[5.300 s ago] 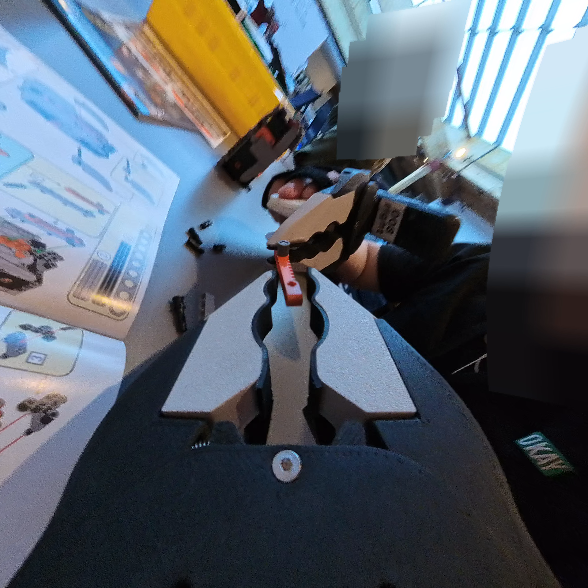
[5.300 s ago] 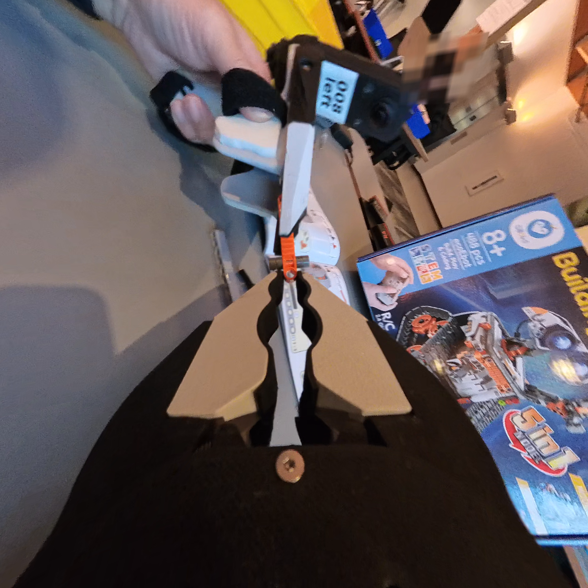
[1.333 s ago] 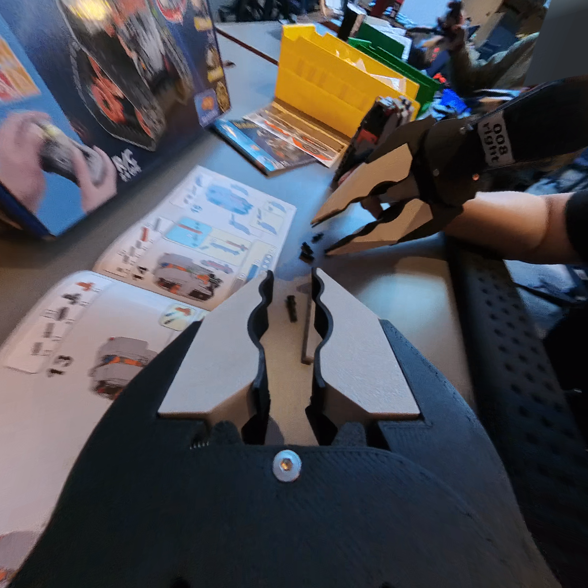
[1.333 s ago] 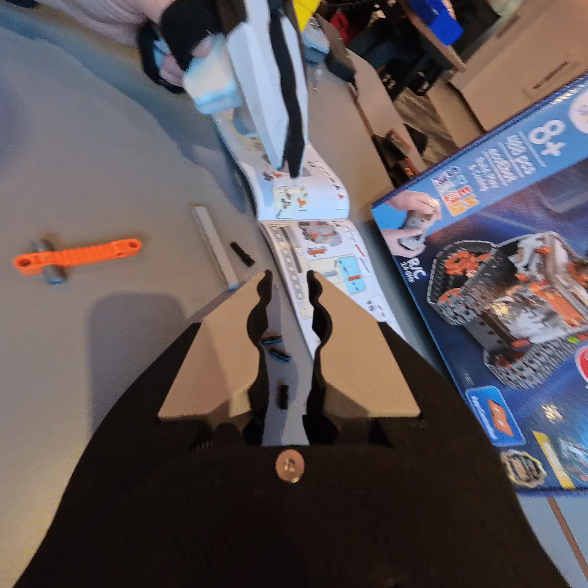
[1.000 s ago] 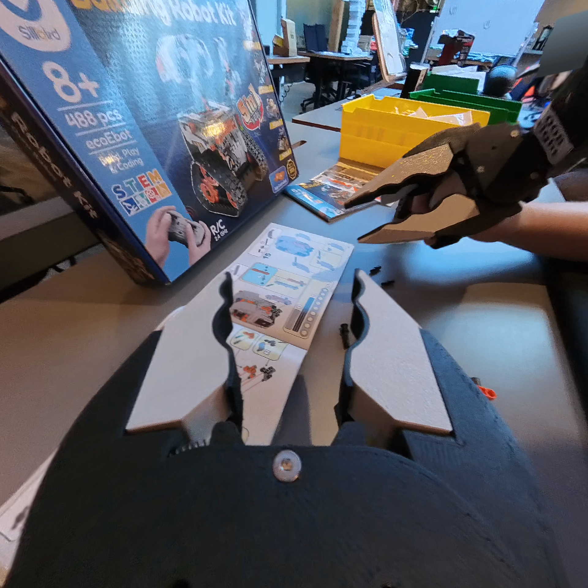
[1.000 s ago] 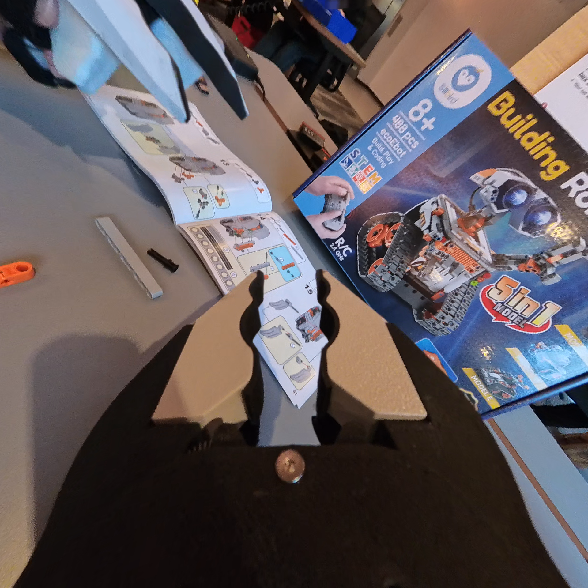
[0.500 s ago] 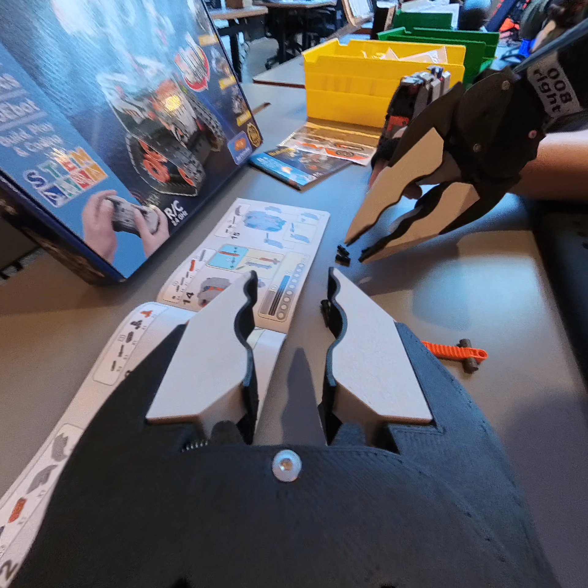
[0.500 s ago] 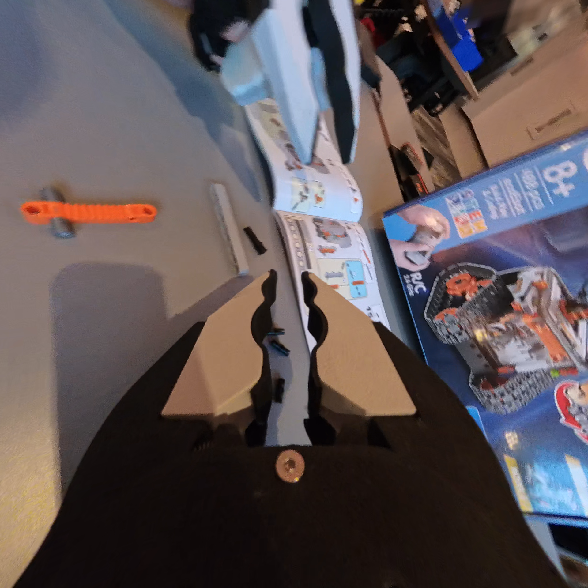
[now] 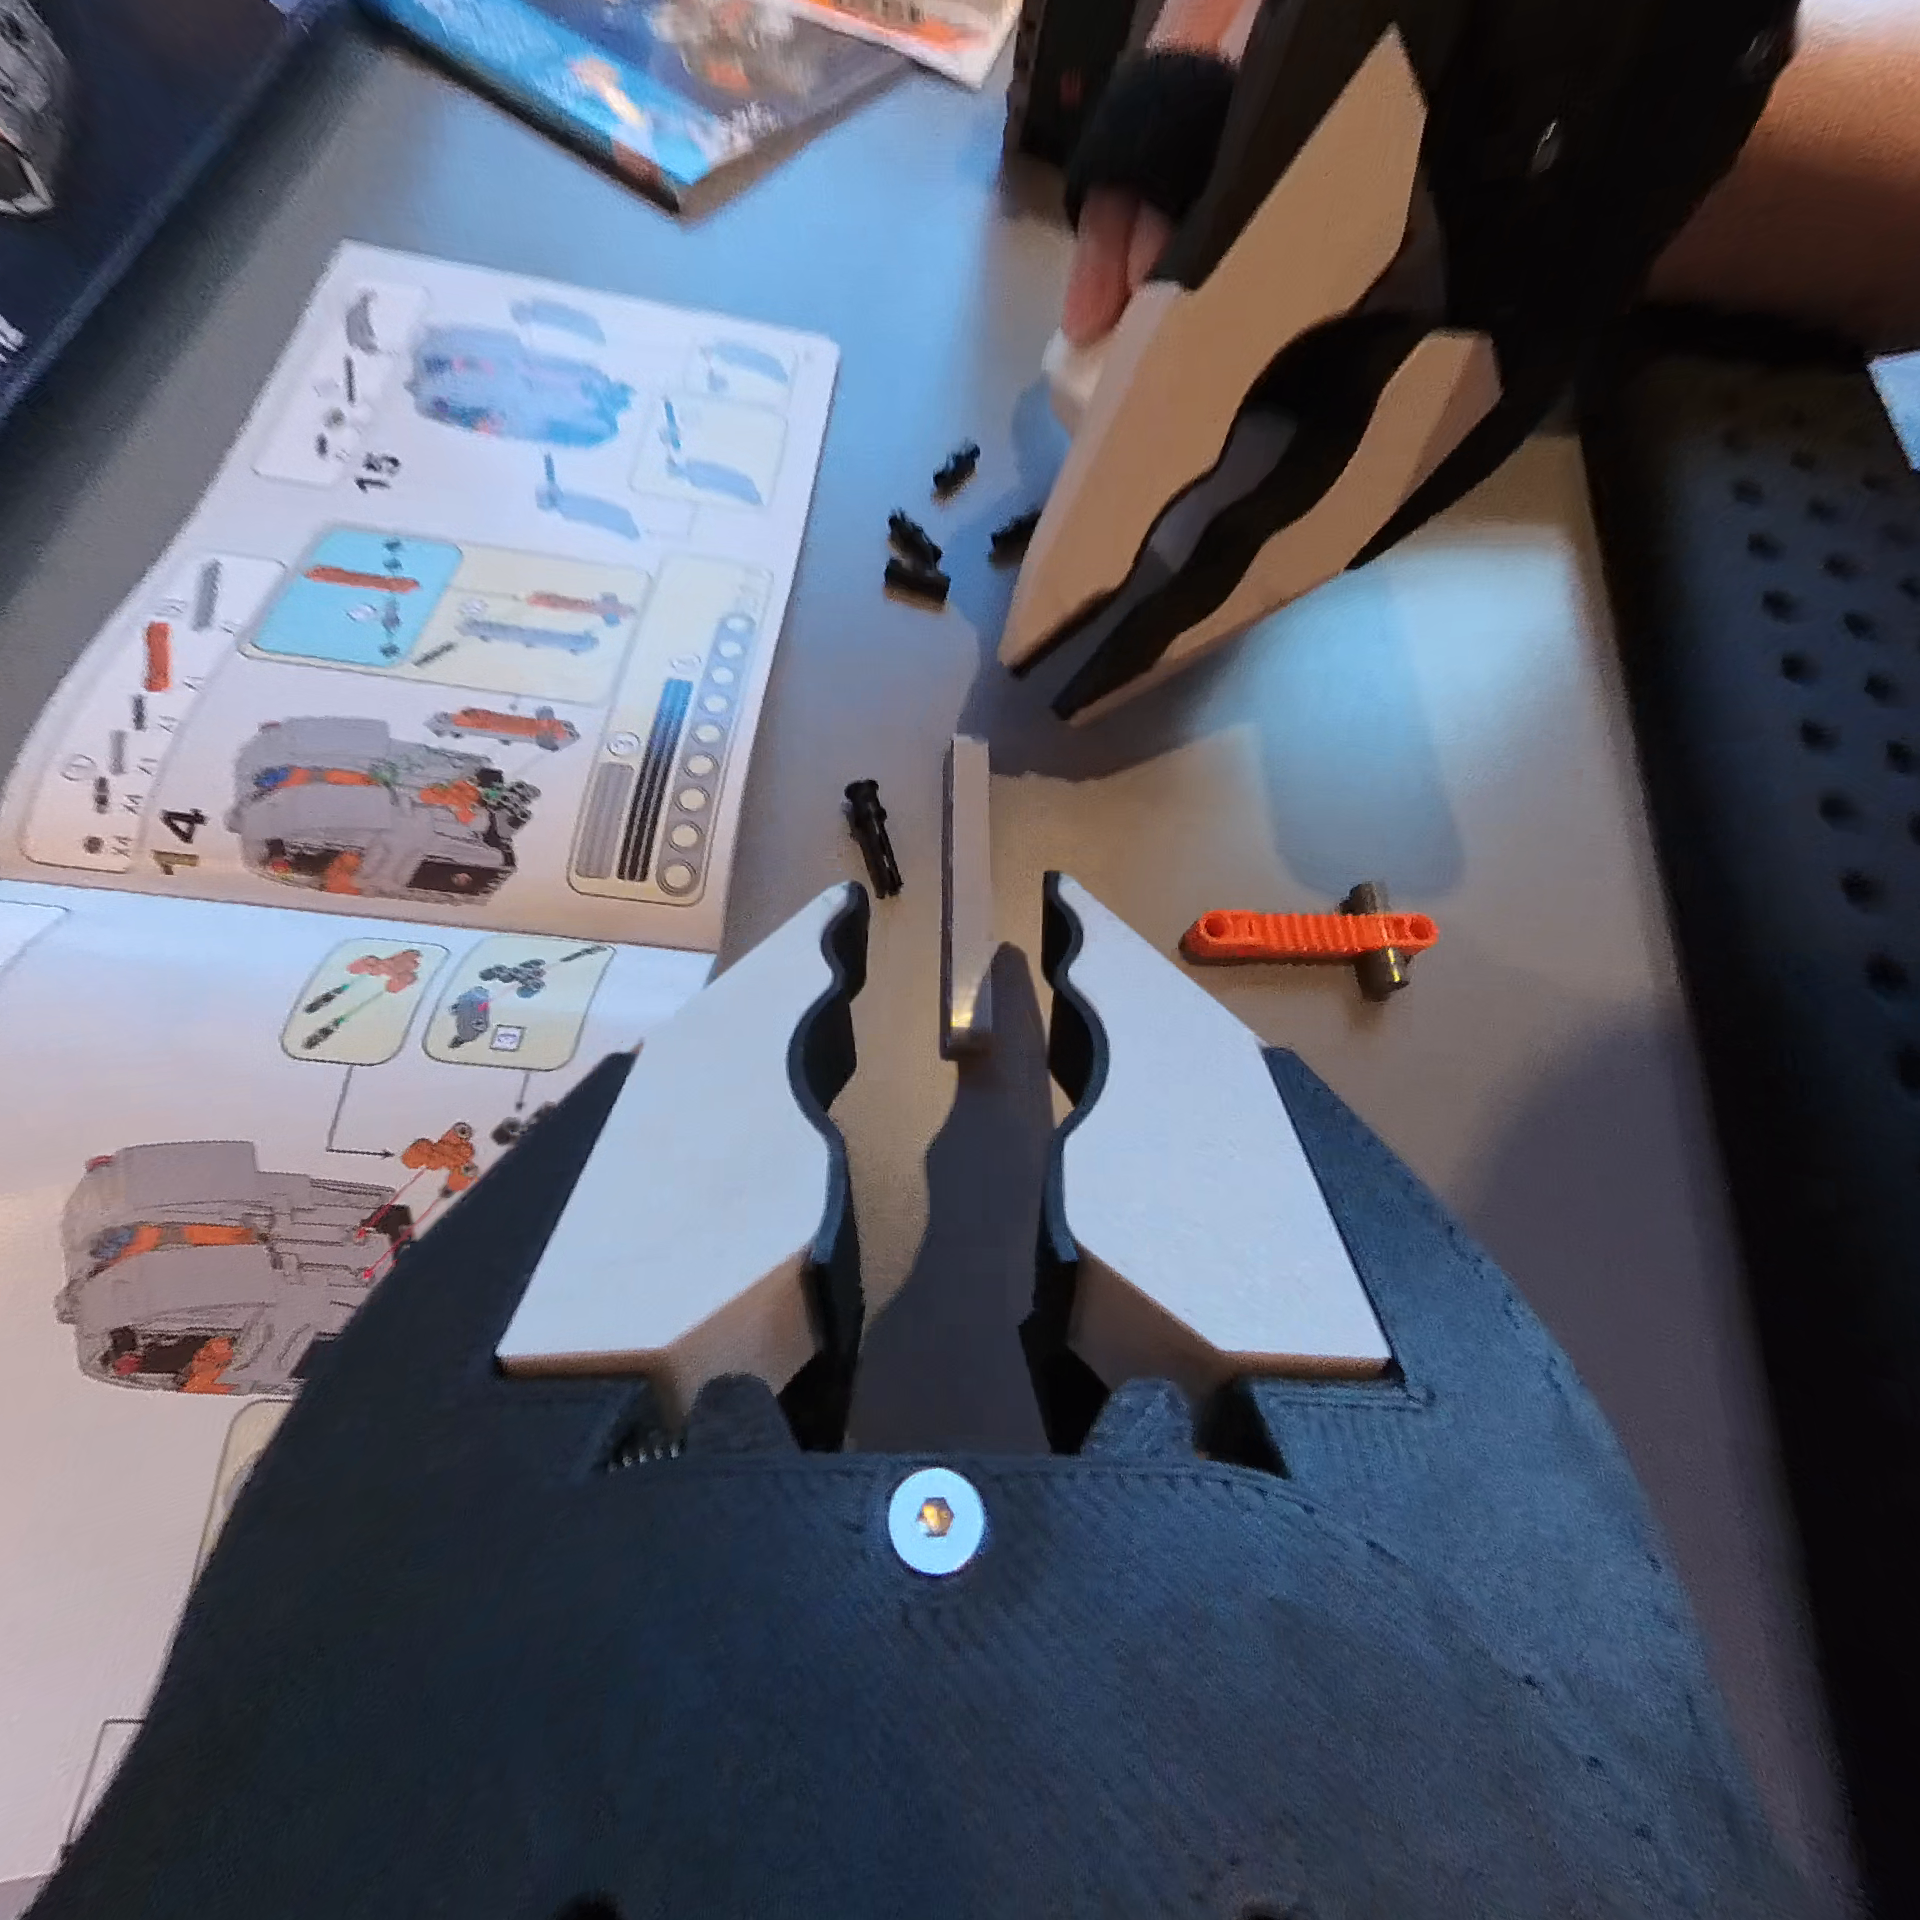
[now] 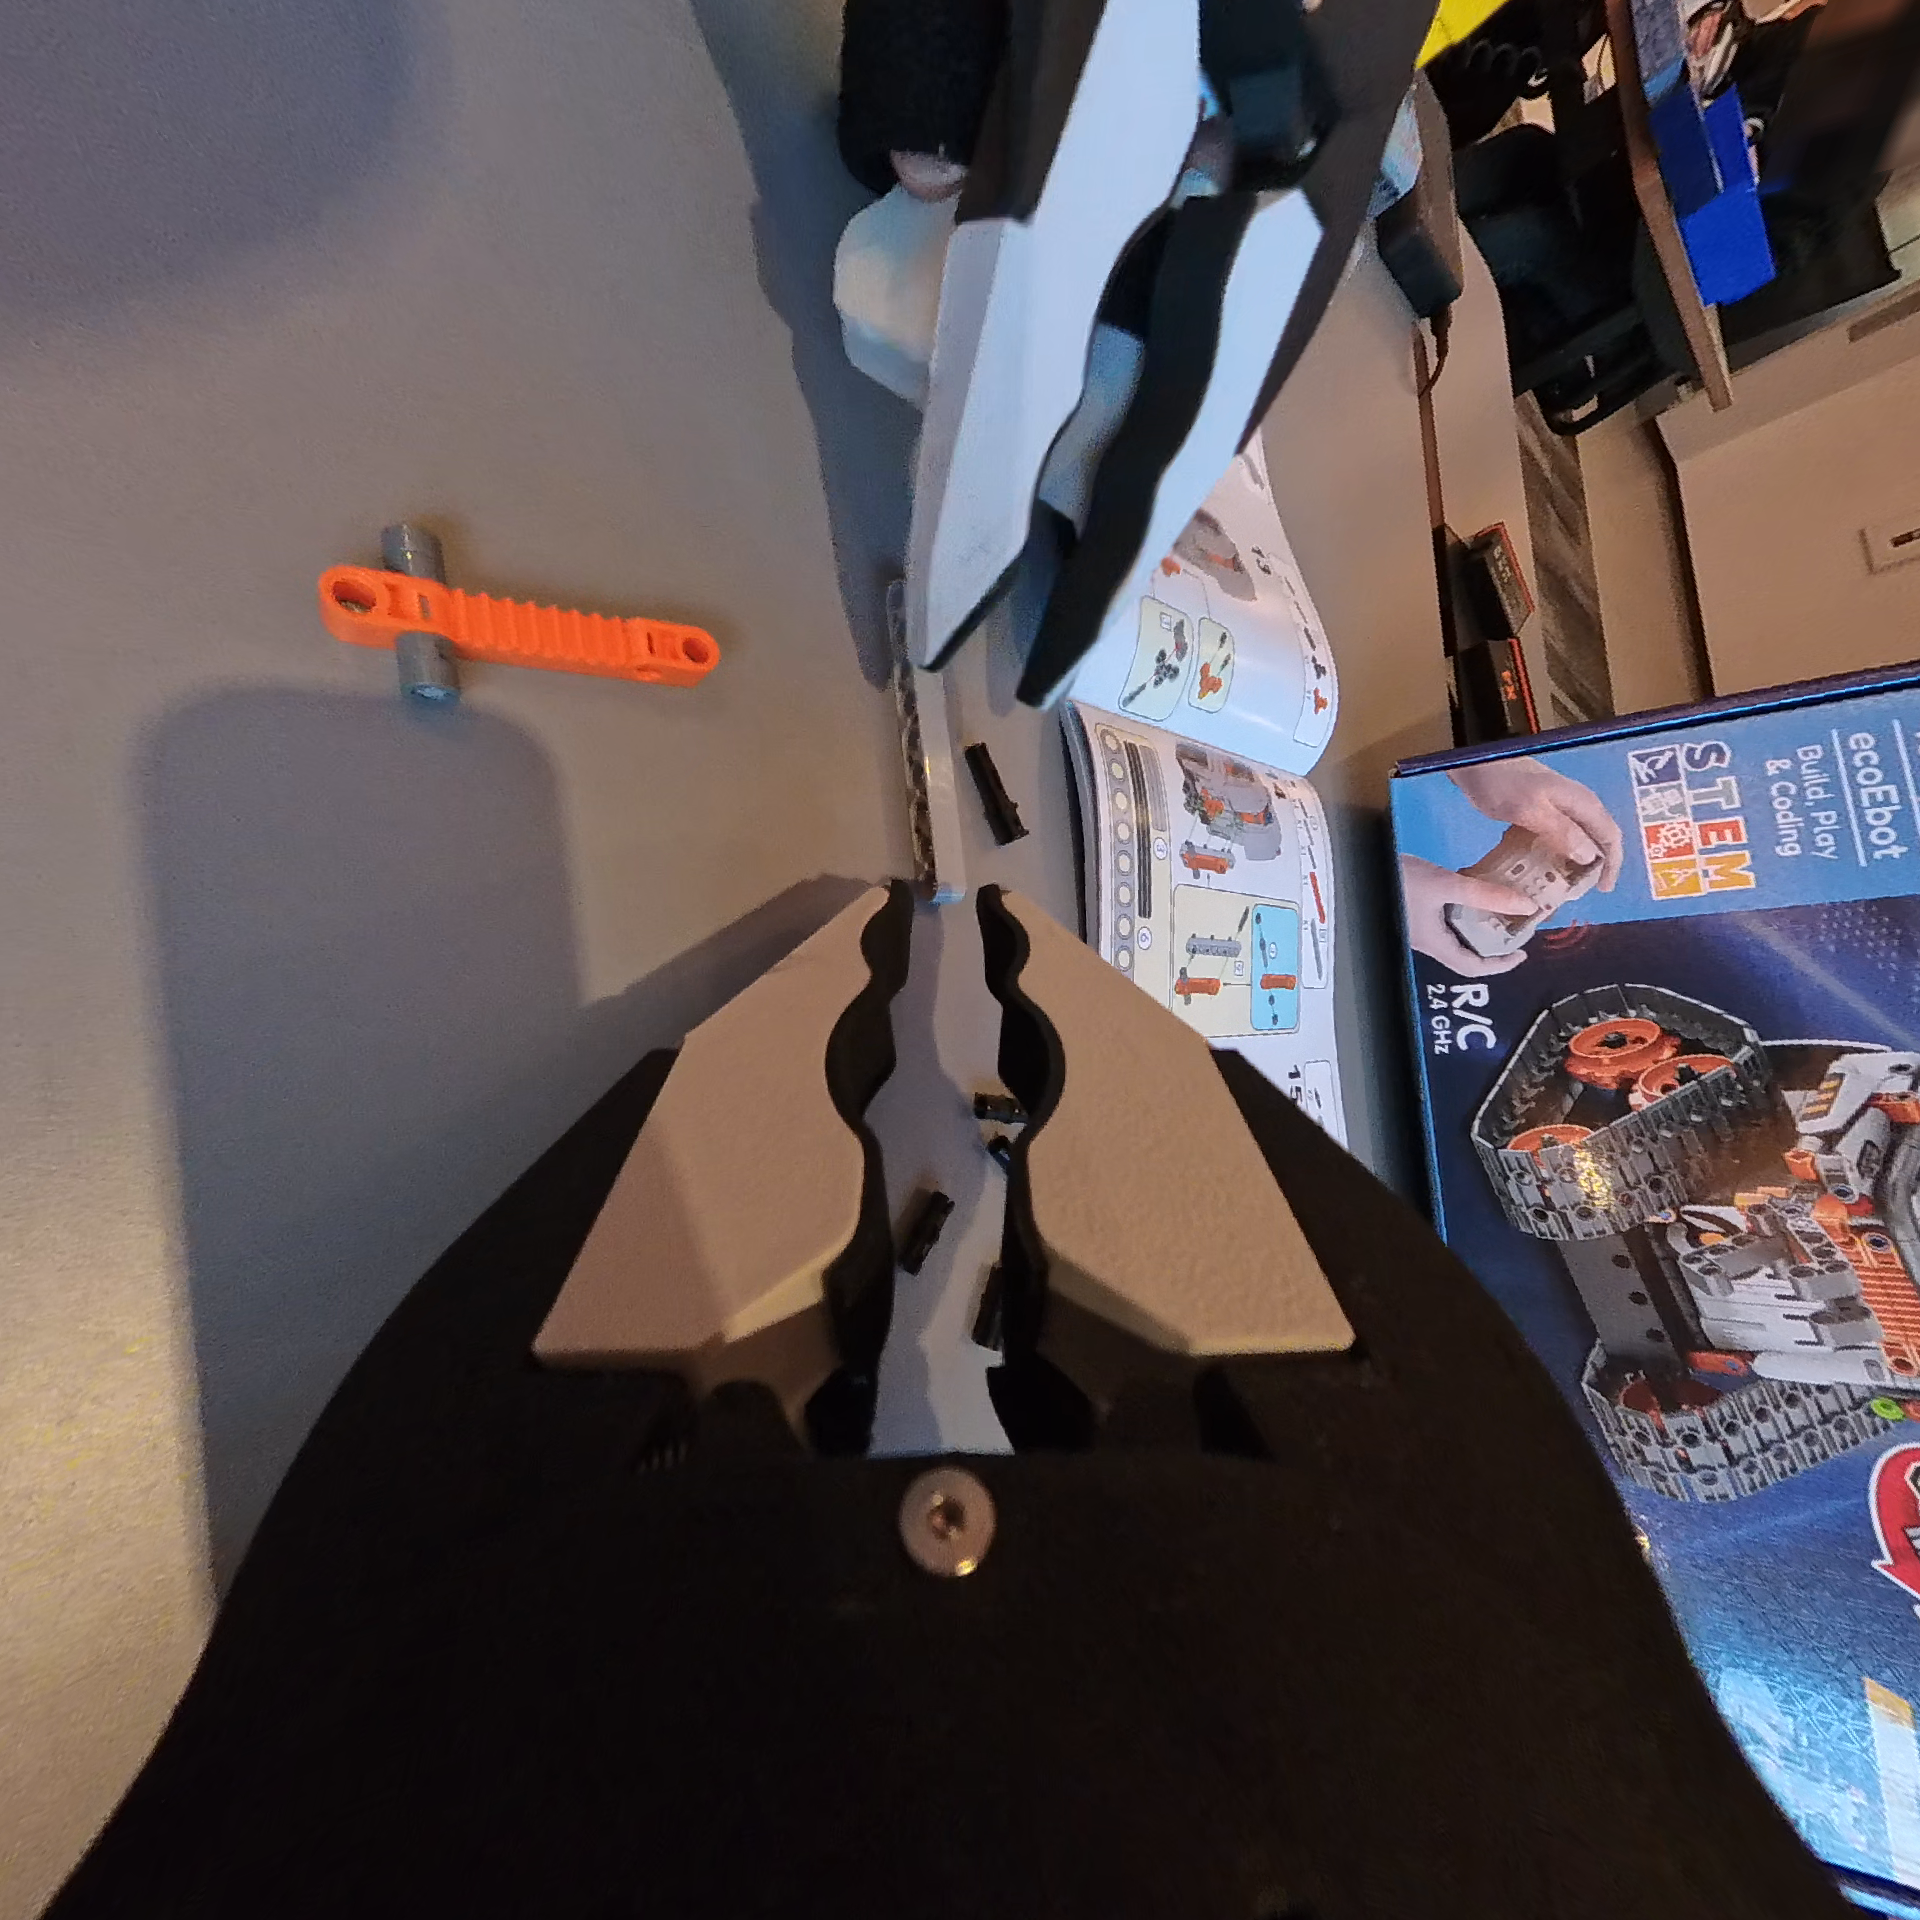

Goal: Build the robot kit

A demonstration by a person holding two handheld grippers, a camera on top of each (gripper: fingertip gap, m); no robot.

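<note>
Right gripper (image 10: 943, 902) jaws slightly apart over small black pins (image 10: 923, 1230).

The orange beam (image 9: 1307, 931) with its grey pin has left the left tool (image 9: 951, 904); it now lies on the table (image 9: 1507, 1122).

A smooth grey tabletop (image 9: 1195, 1039) fills most of both views, with a pale bluish sheen of light on it in the upper right of the left wrist view. Along that view's right edge runs a dark perforated surface (image 9: 1787, 727). In the upper right of the right wrist view stand dim furniture with blue bins (image 10: 1714, 197) and a beige cabinet (image 10: 1787, 540).
</note>
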